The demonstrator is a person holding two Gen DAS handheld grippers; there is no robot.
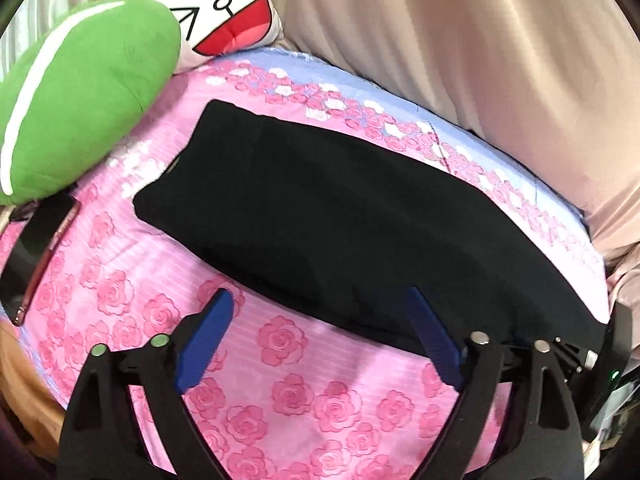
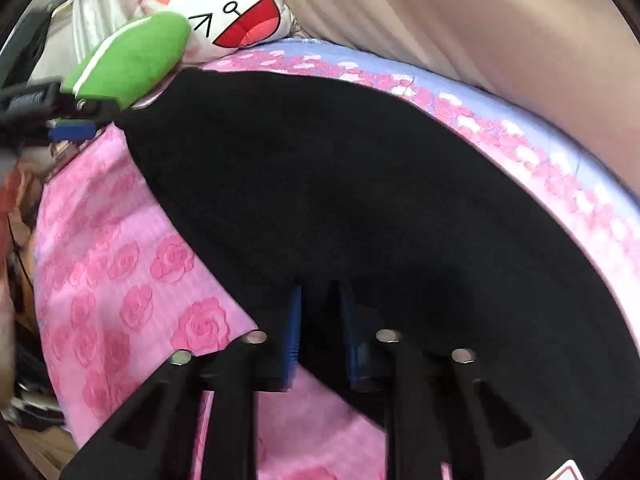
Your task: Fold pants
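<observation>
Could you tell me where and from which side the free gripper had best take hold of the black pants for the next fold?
Judging by the pose, the left gripper, open over the sheet, should pinch the near hem of the black pants, coming from the bare rose-print sheet. That edge lies flat, straight and unobstructed; the green cushion crowds the far end.

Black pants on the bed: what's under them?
The black folded pants lie flat on the pink rose-print bedsheet, which shows all around them. Whatever is directly beneath the fabric is covered, so I cannot tell if anything else is there.
</observation>
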